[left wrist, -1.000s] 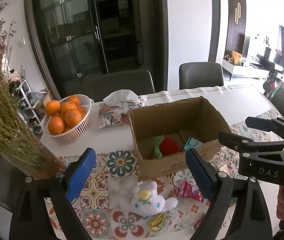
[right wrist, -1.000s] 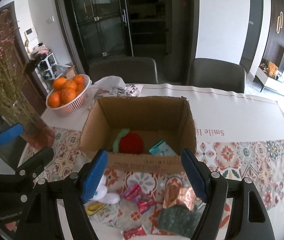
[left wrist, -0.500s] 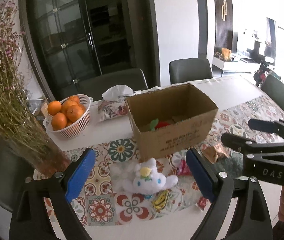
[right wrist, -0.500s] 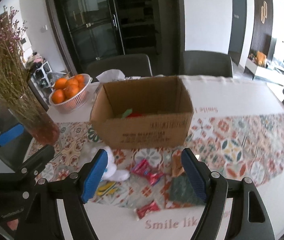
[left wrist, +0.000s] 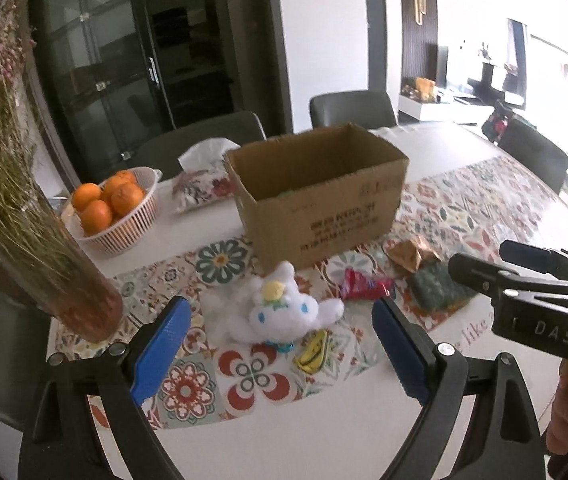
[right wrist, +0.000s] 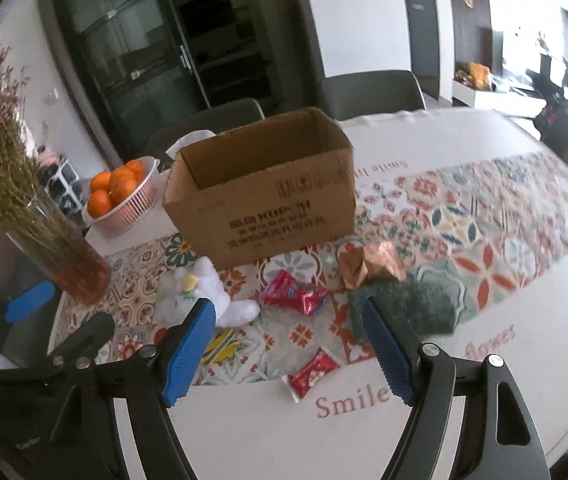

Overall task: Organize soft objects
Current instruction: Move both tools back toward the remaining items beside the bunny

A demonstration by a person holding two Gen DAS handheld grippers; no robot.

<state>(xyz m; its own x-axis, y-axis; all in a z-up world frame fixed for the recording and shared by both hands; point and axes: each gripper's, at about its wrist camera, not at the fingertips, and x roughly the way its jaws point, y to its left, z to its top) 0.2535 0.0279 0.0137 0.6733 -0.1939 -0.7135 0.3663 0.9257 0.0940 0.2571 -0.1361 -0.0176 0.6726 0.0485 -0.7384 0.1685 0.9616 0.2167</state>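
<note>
Your left gripper hangs with its jaws spread wide and empty, the white plush toy lying on the tabletop just beyond them, in front of the cardboard box. Your right gripper also has its jaws spread and holds nothing; ahead of it lie the dark green pad, a red wrapper and a crumpled copper-coloured packet.

Risks, as I judge them:
- The plush sits on a patch of clear film and touches a yellow wrapper. Close low and you may pinch the film or wrapper along with it.
- The plush is soft and lopsided; a grip on one ear or limb could let it sag and catch the box rim on the way in.
- The glass vase of dried flowers stands near your left jaw. A wide swing to that side could tip it.
- Both grippers work close together in front of the box, so crossing paths could make them collide.

The right wrist view shows a second red wrapper near the tabletop's front edge, which the left wrist view does not show. The left wrist view shows the plush's face and whole body, while in the right wrist view a jaw partly covers it. Neither view shows the box floor.
</note>
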